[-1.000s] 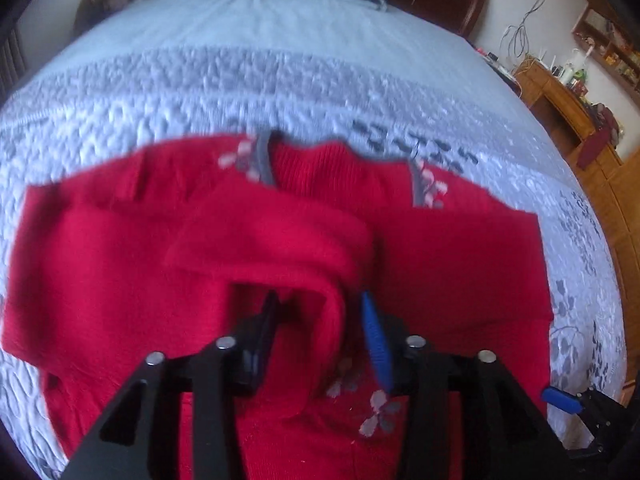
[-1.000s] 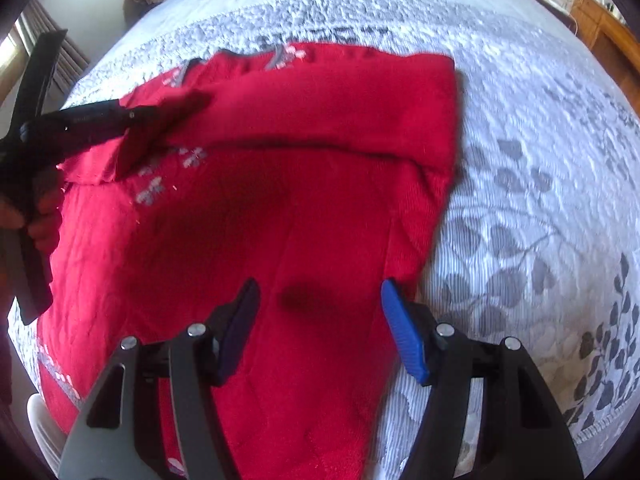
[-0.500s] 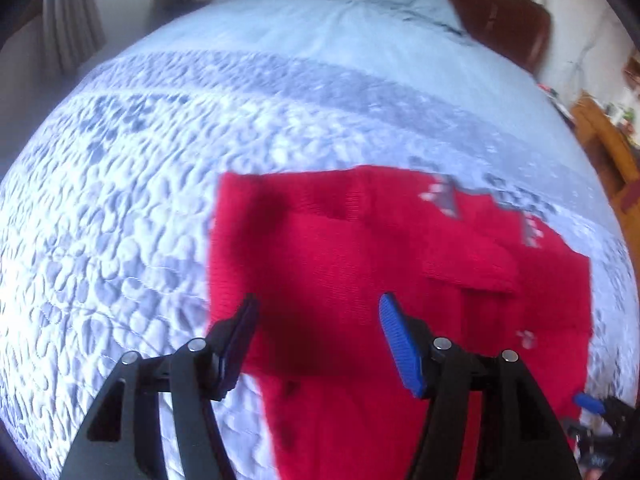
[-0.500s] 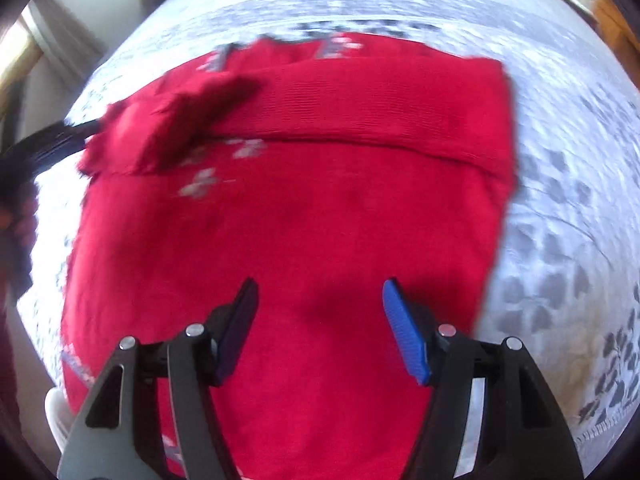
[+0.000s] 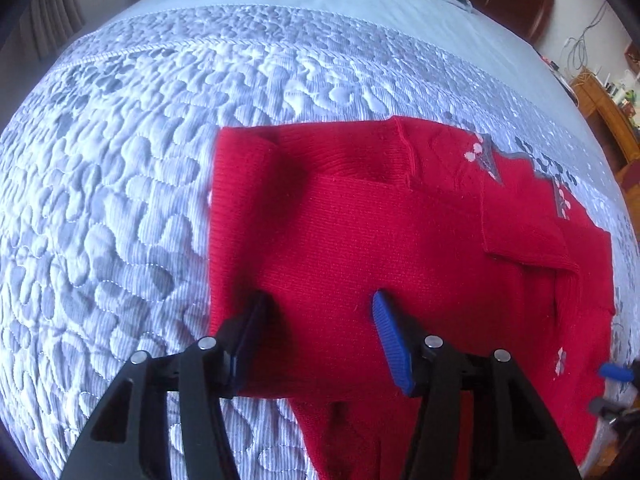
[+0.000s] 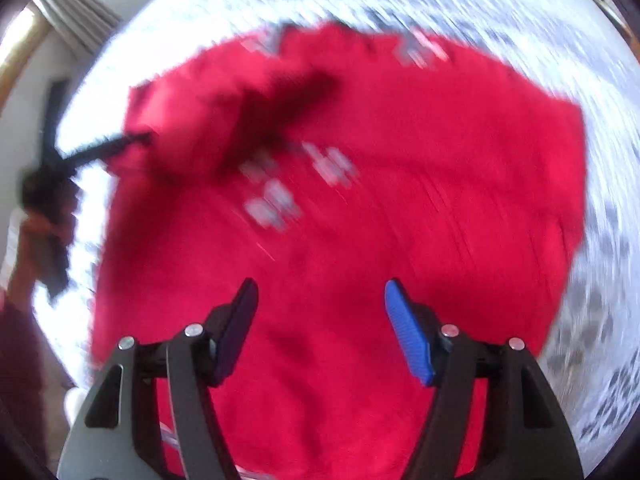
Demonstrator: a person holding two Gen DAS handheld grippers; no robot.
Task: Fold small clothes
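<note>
A: Where's the left black two-finger gripper (image 5: 318, 322) with the one blue ribbed pad?

B: Low in its own view, at six o'clock. Its fingers are spread, nothing between them, and they hover over the near left part of the red knitted sweater (image 5: 400, 248).

A: And the sweater?

B: It lies flat on the pale blue-grey quilted bedspread (image 5: 120, 184), filling the view from centre toward three o'clock. One sleeve is folded across the body. Grey trim with small white flowers sits at about two o'clock.

A: The right black gripper (image 6: 320, 320)?

B: Also released, fingers apart over the sweater's (image 6: 380, 220) lower middle. That view is motion-blurred. The left gripper (image 6: 132, 140) shows at nine o'clock, its tips by the folded sleeve; from there I cannot tell whether they touch.
</note>
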